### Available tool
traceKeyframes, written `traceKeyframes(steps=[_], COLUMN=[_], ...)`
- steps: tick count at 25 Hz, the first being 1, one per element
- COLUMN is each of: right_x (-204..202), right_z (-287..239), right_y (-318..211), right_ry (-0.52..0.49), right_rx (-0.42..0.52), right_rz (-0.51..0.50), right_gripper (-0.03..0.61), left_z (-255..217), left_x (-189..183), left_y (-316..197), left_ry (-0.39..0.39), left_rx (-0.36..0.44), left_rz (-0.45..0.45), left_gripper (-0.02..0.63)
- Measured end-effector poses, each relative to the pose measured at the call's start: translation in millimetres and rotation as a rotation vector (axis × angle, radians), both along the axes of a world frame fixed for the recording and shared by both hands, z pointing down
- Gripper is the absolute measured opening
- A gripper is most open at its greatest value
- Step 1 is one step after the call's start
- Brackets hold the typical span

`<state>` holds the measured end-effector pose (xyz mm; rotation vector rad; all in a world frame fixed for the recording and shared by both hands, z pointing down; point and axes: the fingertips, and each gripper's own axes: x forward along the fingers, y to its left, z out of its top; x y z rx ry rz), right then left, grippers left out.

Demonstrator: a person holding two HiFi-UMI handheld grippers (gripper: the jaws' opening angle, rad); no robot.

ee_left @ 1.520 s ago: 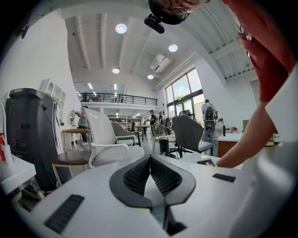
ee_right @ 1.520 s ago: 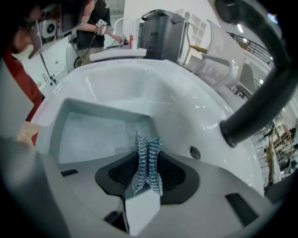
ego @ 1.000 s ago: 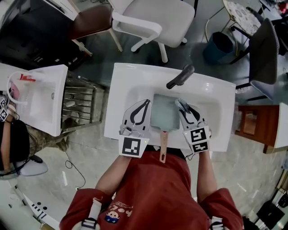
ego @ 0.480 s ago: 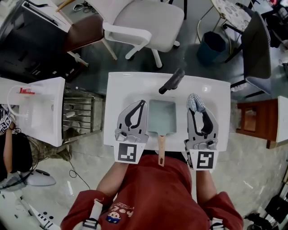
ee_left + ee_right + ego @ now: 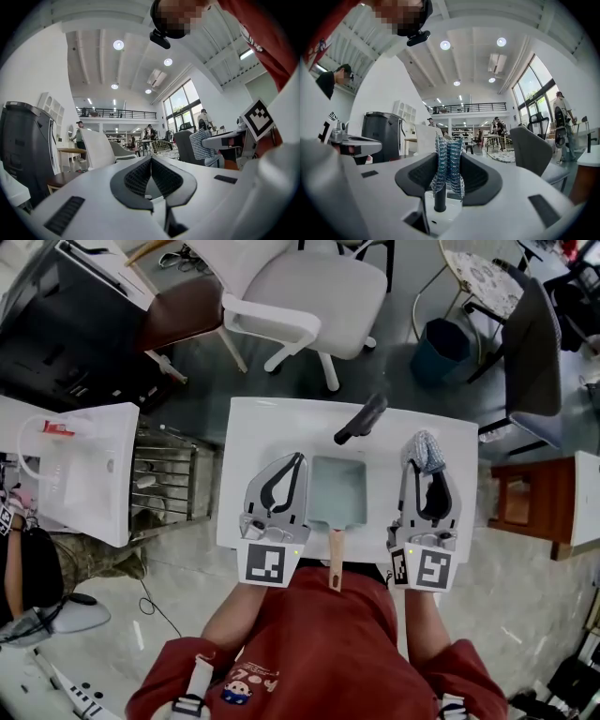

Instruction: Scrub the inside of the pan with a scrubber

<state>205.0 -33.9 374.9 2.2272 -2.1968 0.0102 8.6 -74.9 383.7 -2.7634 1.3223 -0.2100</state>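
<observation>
Resting in the white sink (image 5: 255, 418), the pan (image 5: 338, 488) has the left gripper (image 5: 297, 459) just left of it, jaws together, empty; the right gripper (image 5: 422, 461), right of the pan, is clamped on the scrubber (image 5: 426, 450).

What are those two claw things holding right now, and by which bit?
The right gripper pinches the scrubber by its near end; the rest pokes out past the jaw tips. The left gripper is shut on nothing.

Head view: the left claw (image 5: 297, 461) and right claw (image 5: 427, 465) cover both sides of the sink (image 5: 272, 413). The scrubber's (image 5: 448, 161) sides are hidden between the right claw's pads. Distant people (image 5: 497, 125) are too small to make out.
</observation>
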Motion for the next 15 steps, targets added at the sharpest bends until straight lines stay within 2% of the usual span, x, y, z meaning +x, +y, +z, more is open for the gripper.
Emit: traceKeyframes(steps=[5,15], right_x=[-1.0,-2.5], right_z=[-0.5,4.8], right_y=[-2.1,-3.3], right_ry=[-0.020,0.030], right_rx=[-0.013,-0.041], right_rz=[0.012,0.015], right_gripper=[0.164,0.163], left_z=[1.8,2.8], left_x=[-3.3,-6.5], left_y=[0.5,2.5], left_ry=[0.010,0.022], left_rx=[-0.024,-0.032], left_rz=[-0.010,-0.023], left_gripper=[0.017,0.017])
